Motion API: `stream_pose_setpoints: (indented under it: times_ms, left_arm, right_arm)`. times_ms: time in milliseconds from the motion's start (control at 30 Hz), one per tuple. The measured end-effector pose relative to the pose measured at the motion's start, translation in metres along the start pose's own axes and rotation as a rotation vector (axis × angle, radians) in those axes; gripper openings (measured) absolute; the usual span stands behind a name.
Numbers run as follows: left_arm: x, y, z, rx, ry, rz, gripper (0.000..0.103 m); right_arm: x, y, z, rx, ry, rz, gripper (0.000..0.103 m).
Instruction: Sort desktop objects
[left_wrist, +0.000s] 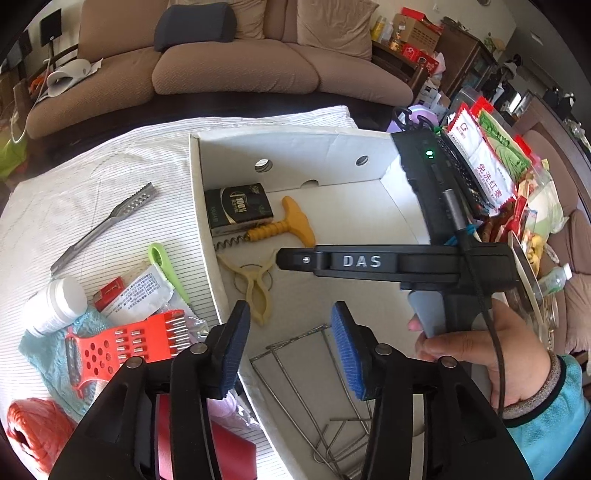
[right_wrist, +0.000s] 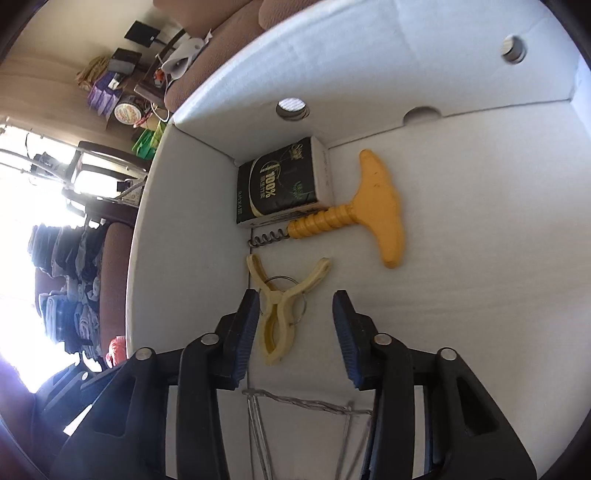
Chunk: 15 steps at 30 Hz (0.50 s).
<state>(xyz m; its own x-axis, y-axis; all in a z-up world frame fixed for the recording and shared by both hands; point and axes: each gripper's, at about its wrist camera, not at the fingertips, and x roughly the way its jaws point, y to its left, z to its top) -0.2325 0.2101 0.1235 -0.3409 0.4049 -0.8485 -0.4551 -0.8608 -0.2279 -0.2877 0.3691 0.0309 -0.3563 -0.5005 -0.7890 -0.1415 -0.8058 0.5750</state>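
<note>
A white cardboard box (left_wrist: 332, 151) sits on a striped cloth. Inside lie a black tissue pack (left_wrist: 236, 210), a yellow corkscrew (left_wrist: 284, 225), a cream clothes peg (left_wrist: 255, 291) and a wire rack (left_wrist: 317, 373). My left gripper (left_wrist: 291, 347) is open and empty above the box's left wall. My right gripper (right_wrist: 295, 332) is open and empty inside the box, just above the peg (right_wrist: 280, 314), near the tissue pack (right_wrist: 280, 184), the corkscrew (right_wrist: 369, 214) and the wire rack (right_wrist: 295, 406). The right gripper's body (left_wrist: 406, 262) shows in the left wrist view.
Left of the box on the cloth (left_wrist: 92, 177) lie metal tongs (left_wrist: 107, 221), a green peeler (left_wrist: 166, 266), a white bottle (left_wrist: 55, 302), a sachet (left_wrist: 140, 295), a red grater (left_wrist: 129, 343) and red twine (left_wrist: 33, 428). Snack packets (left_wrist: 491, 166) stand right. A sofa (left_wrist: 229, 62) is behind.
</note>
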Motion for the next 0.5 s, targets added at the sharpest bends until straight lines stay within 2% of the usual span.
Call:
stream_pose_setpoints:
  times_ms: [67, 133, 167, 200, 233, 267, 300, 367, 500]
  left_arm:
    - [-0.006, -0.008, -0.003, 0.001, -0.015, 0.018, 0.052]
    - [-0.012, -0.016, -0.006, -0.005, -0.034, 0.03, 0.058]
    - [-0.015, -0.02, -0.008, -0.008, -0.045, 0.035, 0.066]
    - [-0.019, -0.025, -0.01, -0.007, -0.052, 0.03, 0.073]
    - [-0.023, -0.031, -0.011, -0.002, -0.06, 0.023, 0.076]
    - [-0.028, -0.037, -0.013, 0.008, -0.07, 0.028, 0.082]
    - [-0.034, -0.043, -0.015, 0.021, -0.082, 0.045, 0.084]
    - [-0.045, -0.055, -0.019, 0.045, -0.101, 0.065, 0.085]
    - [-0.067, -0.069, -0.027, 0.034, -0.123, 0.089, 0.096]
  right_arm:
    - [-0.024, 0.003, -0.005, -0.044, -0.027, -0.052, 0.055]
    - [-0.048, 0.007, -0.013, -0.098, -0.052, -0.12, 0.06]
    - [-0.062, 0.005, -0.019, -0.128, -0.059, -0.144, 0.064]
    - [-0.074, 0.006, -0.025, -0.153, -0.067, -0.168, 0.075]
    - [-0.085, 0.01, -0.029, -0.172, -0.076, -0.19, 0.089]
    - [-0.095, 0.011, -0.035, -0.188, -0.083, -0.197, 0.096]
    - [-0.106, 0.009, -0.041, -0.202, -0.082, -0.202, 0.103]
    - [-0.127, 0.01, -0.052, -0.222, -0.09, -0.242, 0.103]
    - [-0.168, 0.005, -0.07, -0.236, -0.131, -0.31, 0.103]
